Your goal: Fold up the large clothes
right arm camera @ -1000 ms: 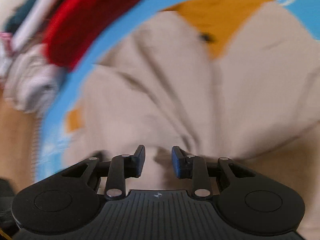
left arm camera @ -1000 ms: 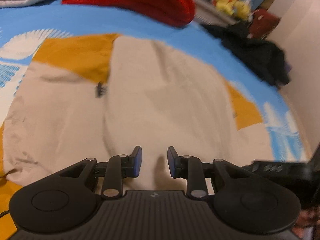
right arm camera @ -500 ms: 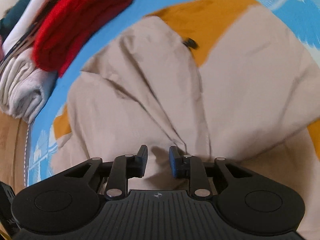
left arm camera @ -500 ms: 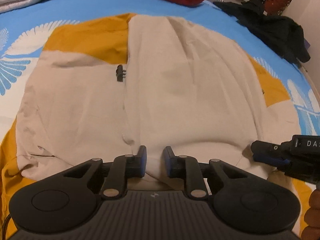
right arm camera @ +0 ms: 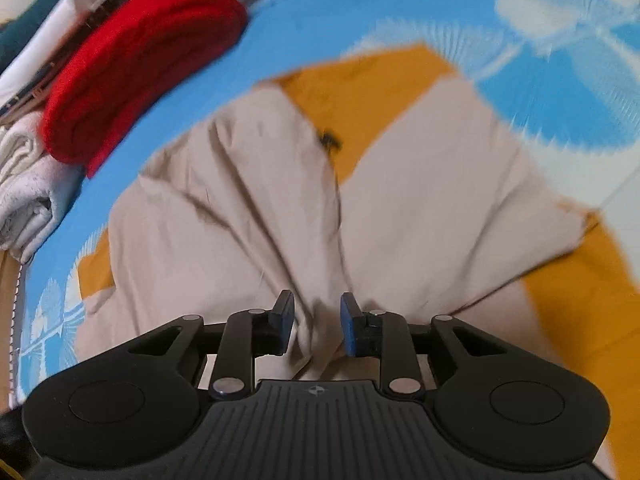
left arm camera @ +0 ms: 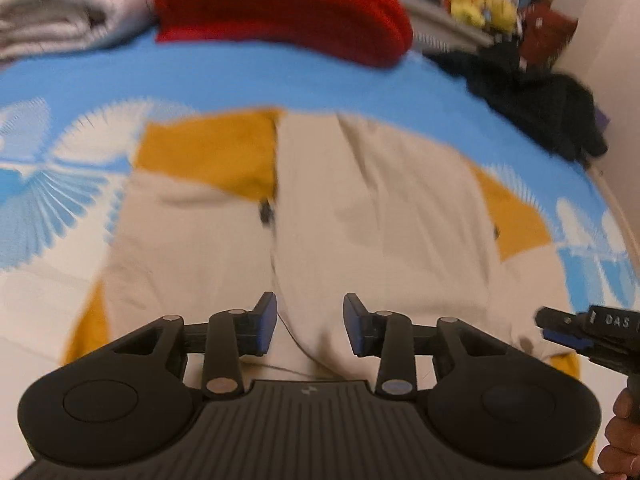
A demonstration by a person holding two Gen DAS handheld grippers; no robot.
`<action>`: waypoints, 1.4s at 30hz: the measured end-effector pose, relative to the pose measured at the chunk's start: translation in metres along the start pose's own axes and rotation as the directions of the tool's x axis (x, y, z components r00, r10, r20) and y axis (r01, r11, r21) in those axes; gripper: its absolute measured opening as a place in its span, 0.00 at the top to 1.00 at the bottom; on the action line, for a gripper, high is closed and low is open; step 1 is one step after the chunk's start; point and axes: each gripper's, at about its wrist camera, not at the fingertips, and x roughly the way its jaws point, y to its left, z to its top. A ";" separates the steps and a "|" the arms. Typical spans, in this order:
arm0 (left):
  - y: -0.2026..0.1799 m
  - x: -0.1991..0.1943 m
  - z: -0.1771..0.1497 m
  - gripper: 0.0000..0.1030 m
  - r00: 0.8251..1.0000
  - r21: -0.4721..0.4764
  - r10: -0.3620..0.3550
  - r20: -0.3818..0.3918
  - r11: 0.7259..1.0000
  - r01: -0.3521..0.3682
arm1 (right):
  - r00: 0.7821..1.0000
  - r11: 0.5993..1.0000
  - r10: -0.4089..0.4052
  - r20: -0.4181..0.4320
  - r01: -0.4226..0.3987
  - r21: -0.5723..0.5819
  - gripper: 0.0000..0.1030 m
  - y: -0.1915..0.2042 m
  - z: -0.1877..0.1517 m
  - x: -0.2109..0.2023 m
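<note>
The large beige cotton garment with mustard-yellow lining lay spread on the blue patterned bed sheet, from 12 o'clock down to our claws. We judged it soft, light and limp; its near hem seemed the best hold. The left claw and right claw were both open, holding nothing.

We look low and close along each tool across the bed: the left view faces straight up the beige garment towards the red pile, the right view is tilted. Both share that garment and pile, and the right tool shows at the left view's edge
</note>
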 end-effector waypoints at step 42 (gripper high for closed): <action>0.117 -0.286 -0.297 0.81 0.984 -0.128 0.025 0.178 0.992 -0.002 | 0.823 0.977 -0.060 0.565 0.165 -0.136 0.69 -0.193 -0.247 -0.345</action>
